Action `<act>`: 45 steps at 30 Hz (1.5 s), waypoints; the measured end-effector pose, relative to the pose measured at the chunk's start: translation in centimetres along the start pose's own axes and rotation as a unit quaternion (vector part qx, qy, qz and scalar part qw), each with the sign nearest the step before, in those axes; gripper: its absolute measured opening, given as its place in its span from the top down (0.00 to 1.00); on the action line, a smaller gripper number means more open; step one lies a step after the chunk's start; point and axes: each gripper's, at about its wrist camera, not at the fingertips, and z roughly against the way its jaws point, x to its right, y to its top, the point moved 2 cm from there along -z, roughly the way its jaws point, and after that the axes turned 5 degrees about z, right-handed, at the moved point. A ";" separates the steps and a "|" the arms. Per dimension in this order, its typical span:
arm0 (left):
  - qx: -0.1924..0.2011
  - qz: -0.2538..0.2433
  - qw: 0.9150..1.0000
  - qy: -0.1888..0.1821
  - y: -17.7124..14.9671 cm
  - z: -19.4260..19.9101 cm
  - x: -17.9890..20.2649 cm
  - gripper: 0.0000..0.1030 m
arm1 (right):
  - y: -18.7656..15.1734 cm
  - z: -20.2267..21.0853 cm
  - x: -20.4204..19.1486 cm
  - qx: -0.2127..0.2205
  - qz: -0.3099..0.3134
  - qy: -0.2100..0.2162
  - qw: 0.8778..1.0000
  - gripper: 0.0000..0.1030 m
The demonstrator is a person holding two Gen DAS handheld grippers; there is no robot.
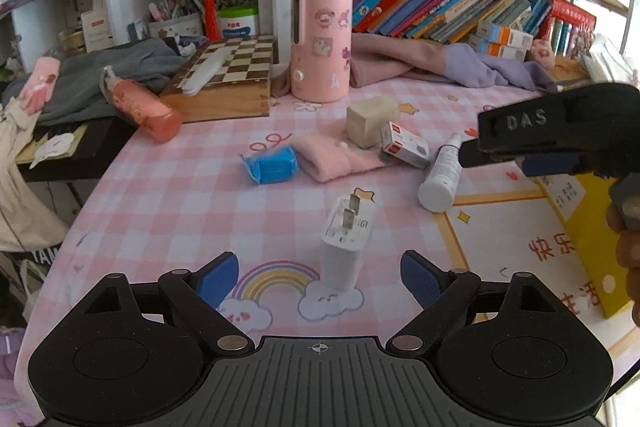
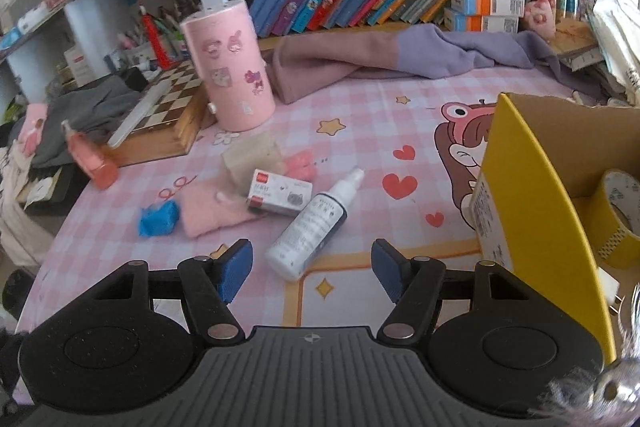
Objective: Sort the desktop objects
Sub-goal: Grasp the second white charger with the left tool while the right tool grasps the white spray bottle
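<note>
A white charger plug stands upright on the pink checked cloth, prongs up, just ahead of my left gripper, which is open with nothing between its pads. My right gripper is also open. A white spray bottle lies on its side just past the right gripper's fingertips, untouched. From the left wrist view the right gripper hovers beside that spray bottle. A yellow cardboard box at the right holds a roll of tape.
Mid-table lie a blue packet, a pink cloth, a beige block and a small white box. Behind stand a pink cylinder, a chessboard box, an orange bottle, clothes and books.
</note>
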 end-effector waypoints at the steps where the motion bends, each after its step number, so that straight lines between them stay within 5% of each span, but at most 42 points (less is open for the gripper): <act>1: -0.002 -0.002 1.000 -0.002 0.1 -0.3 0.1 0.13 | 0.2 -0.5 0.1 -0.004 -0.002 0.000 1.000 0.38; 14: -0.021 -0.017 1.000 -0.016 0.6 -3.4 1.1 0.23 | 1.5 -6.7 -0.5 -0.049 0.012 -0.012 0.999 0.36; 23: -0.029 -0.044 0.998 -0.025 1.0 -5.1 1.7 0.60 | 1.0 -8.1 -0.1 -0.062 0.027 -0.007 0.998 0.39; 25: -0.036 -0.046 0.998 -0.020 1.0 -5.3 1.8 0.69 | 1.0 -7.5 0.2 -0.055 0.033 -0.012 0.998 0.50; 28: -0.035 -0.041 0.998 -0.022 0.9 -5.2 1.7 0.70 | 1.0 -6.7 0.5 -0.053 0.050 -0.017 0.997 0.59; 34: -0.031 -0.041 0.999 -0.020 0.8 -5.1 1.8 0.71 | 0.9 -7.1 0.8 -0.057 0.054 -0.005 0.997 0.57; 45: -0.038 -0.026 0.999 -0.025 1.0 -5.3 1.7 0.75 | -0.1 -7.5 1.5 -0.074 0.091 -0.037 0.992 0.71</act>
